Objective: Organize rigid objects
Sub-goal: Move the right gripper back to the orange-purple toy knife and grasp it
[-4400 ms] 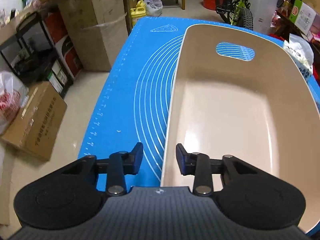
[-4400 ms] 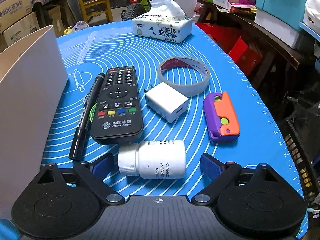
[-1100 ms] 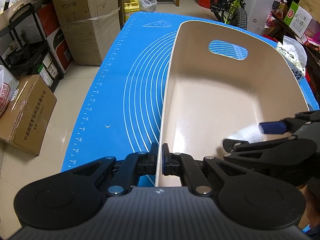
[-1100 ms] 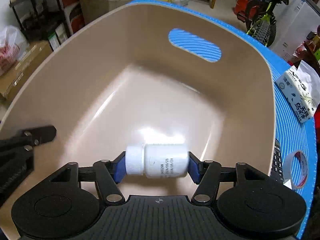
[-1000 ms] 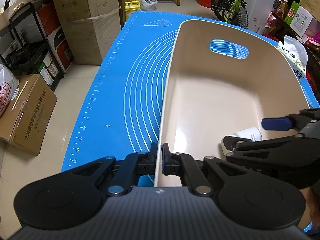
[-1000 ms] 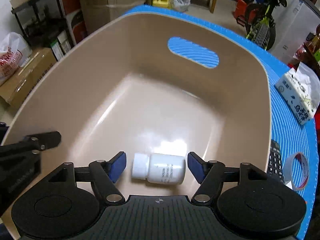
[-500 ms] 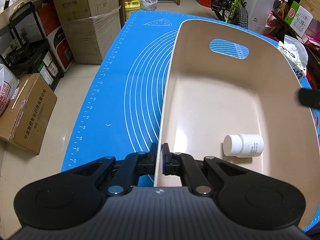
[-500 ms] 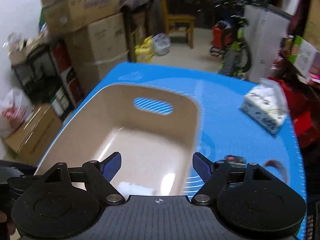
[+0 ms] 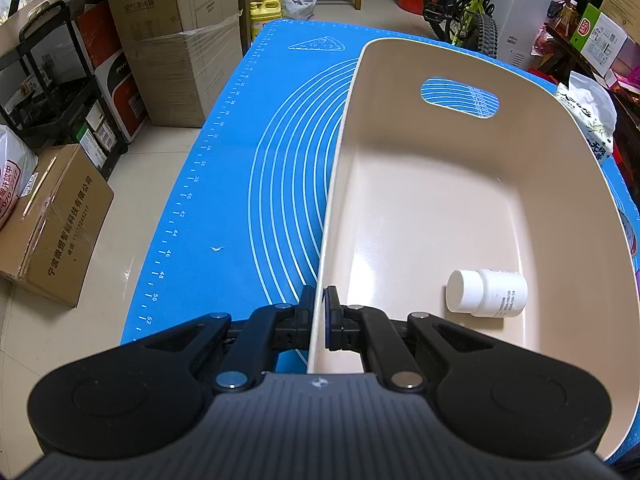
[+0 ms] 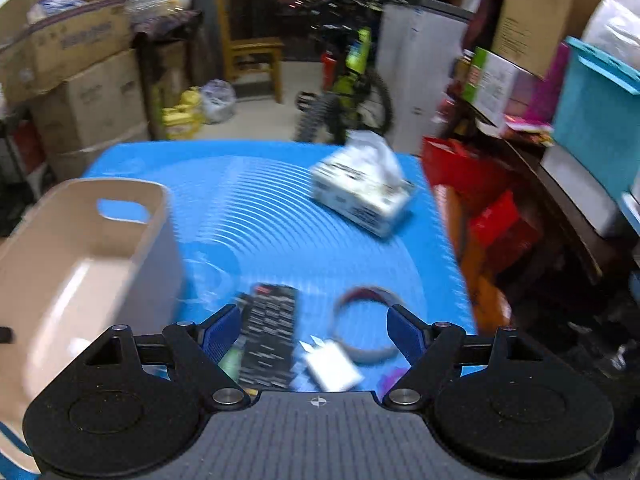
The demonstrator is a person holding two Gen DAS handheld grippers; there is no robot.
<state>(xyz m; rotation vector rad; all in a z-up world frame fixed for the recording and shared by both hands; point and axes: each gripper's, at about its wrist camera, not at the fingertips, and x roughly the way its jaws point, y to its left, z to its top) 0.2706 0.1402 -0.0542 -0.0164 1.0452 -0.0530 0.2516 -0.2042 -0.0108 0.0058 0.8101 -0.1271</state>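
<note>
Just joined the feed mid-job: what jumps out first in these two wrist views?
The big beige bin on the blue mat, with one white bottle lying on its side inside. The left gripper is shut on the bin's near wall. The right gripper hangs open and empty above the remote, charger and tape roll on the mat.

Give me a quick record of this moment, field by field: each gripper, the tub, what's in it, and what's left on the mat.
left gripper: shut on the near rim of the beige tub
right gripper: open, nothing between the fingers, above the items on the mat
in tub: white pill bottle, lying on its side
left on blue mat: black remote control, white charger, tape roll, tissue pack
view quality: right wrist view blurred
</note>
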